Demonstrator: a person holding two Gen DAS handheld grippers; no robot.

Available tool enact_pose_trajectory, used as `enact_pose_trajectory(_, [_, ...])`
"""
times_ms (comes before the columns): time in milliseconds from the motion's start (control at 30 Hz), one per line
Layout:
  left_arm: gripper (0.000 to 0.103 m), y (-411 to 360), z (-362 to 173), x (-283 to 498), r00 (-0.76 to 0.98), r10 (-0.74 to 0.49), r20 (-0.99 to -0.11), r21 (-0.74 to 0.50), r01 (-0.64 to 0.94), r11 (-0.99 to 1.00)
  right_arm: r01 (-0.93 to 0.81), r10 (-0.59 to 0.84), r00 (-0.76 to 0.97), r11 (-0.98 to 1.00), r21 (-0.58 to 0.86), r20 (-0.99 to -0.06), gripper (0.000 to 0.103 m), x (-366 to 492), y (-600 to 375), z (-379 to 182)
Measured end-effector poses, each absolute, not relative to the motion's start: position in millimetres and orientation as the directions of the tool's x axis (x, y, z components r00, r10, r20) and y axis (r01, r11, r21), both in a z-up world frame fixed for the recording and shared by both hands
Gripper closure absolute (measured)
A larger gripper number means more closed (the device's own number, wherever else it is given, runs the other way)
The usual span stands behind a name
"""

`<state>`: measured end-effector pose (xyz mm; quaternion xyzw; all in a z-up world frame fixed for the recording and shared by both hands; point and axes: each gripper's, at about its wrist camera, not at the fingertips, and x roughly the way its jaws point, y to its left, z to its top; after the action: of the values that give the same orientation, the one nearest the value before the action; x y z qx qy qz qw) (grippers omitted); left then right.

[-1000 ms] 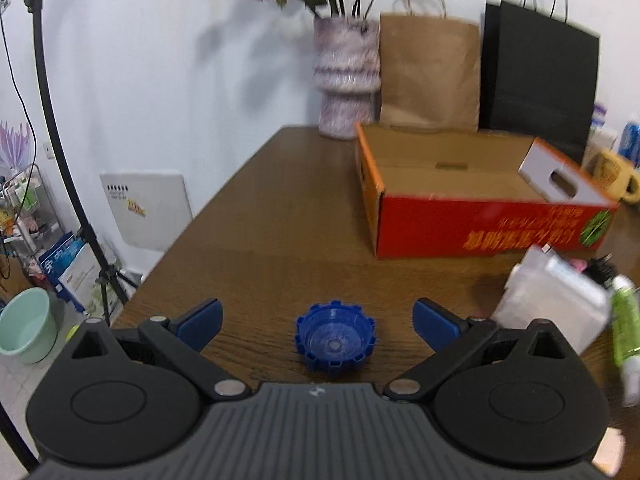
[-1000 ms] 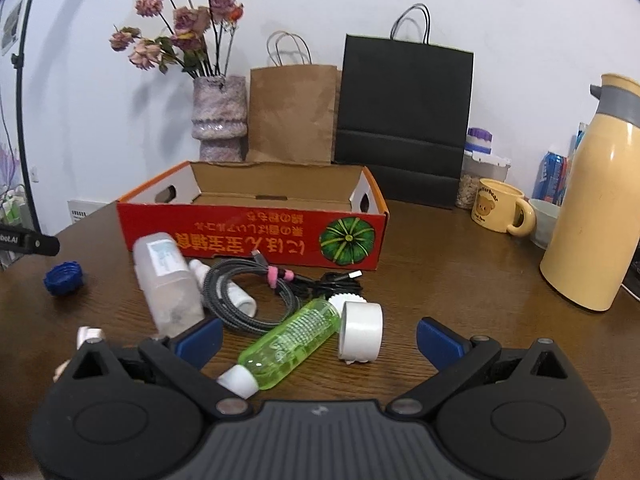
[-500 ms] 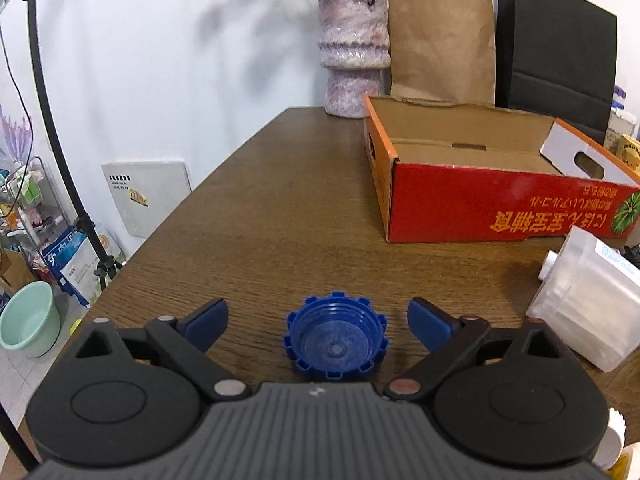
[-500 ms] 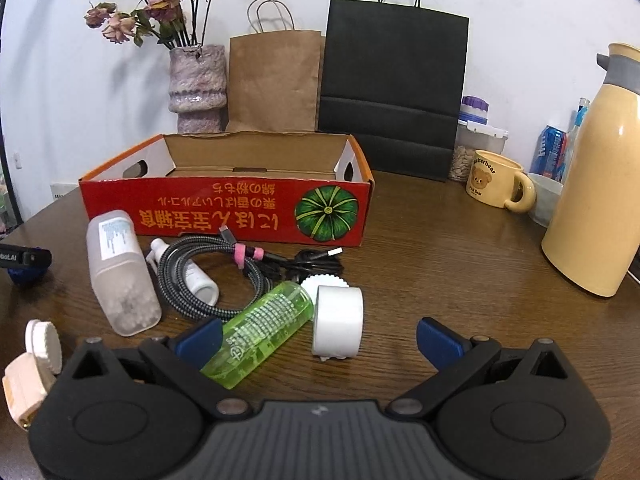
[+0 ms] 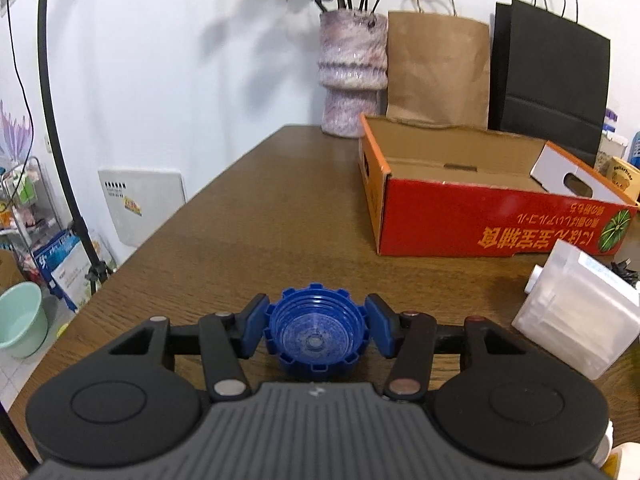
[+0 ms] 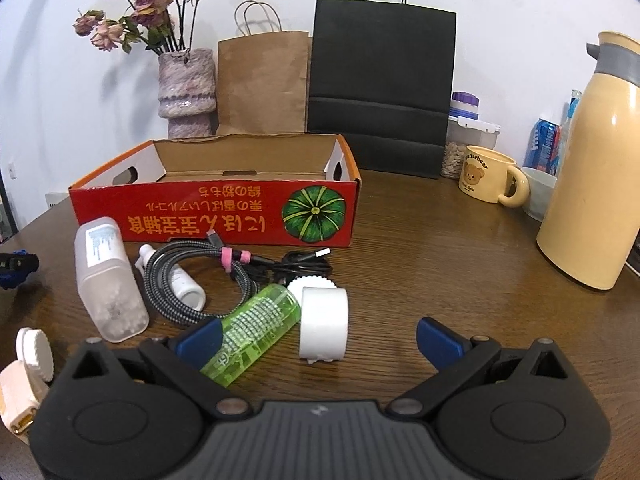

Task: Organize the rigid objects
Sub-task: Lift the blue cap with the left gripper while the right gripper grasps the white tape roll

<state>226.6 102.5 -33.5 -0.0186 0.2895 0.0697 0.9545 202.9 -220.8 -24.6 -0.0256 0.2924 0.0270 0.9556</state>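
Observation:
My left gripper [image 5: 316, 328] is shut on a blue ridged bottle cap [image 5: 316, 334] on the brown table; both blue pads press its sides. The open red cardboard box [image 5: 480, 224] stands ahead to the right and looks empty inside. My right gripper [image 6: 320, 338] is open and empty, low over a green bottle [image 6: 256, 334] and a white cylinder [image 6: 324, 330]. A frosted plastic container [image 6: 108, 280], a small white bottle [image 6: 184, 284] and coiled cables [image 6: 232, 268] lie in front of the box [image 6: 216, 216]. The left gripper shows at the far left of the right wrist view [image 6: 16, 268].
A vase of flowers [image 6: 186, 92], a brown paper bag [image 6: 264, 84] and a black bag [image 6: 380, 88] stand behind the box. A yellow mug [image 6: 486, 180] and a cream thermos [image 6: 596, 168] stand at the right. A beige capped object [image 6: 24, 376] lies at the near left.
My left gripper has closed on the blue cap; its fingers were wide open before. My right gripper has moved closer to the green bottle and white cylinder, still open.

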Motion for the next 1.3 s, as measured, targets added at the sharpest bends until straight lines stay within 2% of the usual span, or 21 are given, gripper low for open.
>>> enact_pose_trajectory(300, [0.049,101,-30,221,0.847,0.117,-0.519,-0.001,-0.137,0.991,-0.030,-0.017,0.834,0.997,-0.076,-0.551,0.000,205,-231,-25])
enact_pose_trajectory(500, [0.049,103,-29,220,0.851,0.121,-0.512,-0.005,-0.144,0.990,-0.048,-0.020,0.837,0.993,-0.110,-0.547,0.005,215,-236,-25])
enact_pose_trajectory(767, [0.049,105,-29,219,0.851,0.127,-0.510,-0.009,-0.153,0.988,-0.081,0.022,0.833,0.993,-0.082,-0.552,0.042,221,-232,-31])
enact_pose_trajectory(800, [0.049,105,-29,219,0.851,0.128,-0.510,-0.010,-0.154,0.988,-0.084,0.028,0.835,0.993,-0.078,-0.550,0.044,220,-232,-32])
enact_pose_trajectory(867, [0.049,105,-29,219,0.851,0.130,-0.509,-0.009,-0.156,0.988,-0.093,0.040,0.836,0.993,-0.070,-0.547,0.063,219,-233,-32])
enact_pose_trajectory(933, [0.049,106,-28,218,0.852,0.129,-0.507,-0.011,-0.155,0.988,-0.104,0.055,0.837,0.993,-0.059,-0.544,0.077,218,-233,-31])
enact_pose_trajectory(967, [0.049,106,-28,218,0.853,0.129,-0.506,-0.011,-0.156,0.988,-0.106,0.059,0.838,0.993,-0.056,-0.542,0.079,217,-233,-31])
enact_pose_trajectory(1300, [0.049,105,-28,220,0.845,0.139,-0.516,-0.001,-0.163,0.987,-0.106,0.085,0.866,0.994,-0.015,-0.492,0.080,208,-240,-21])
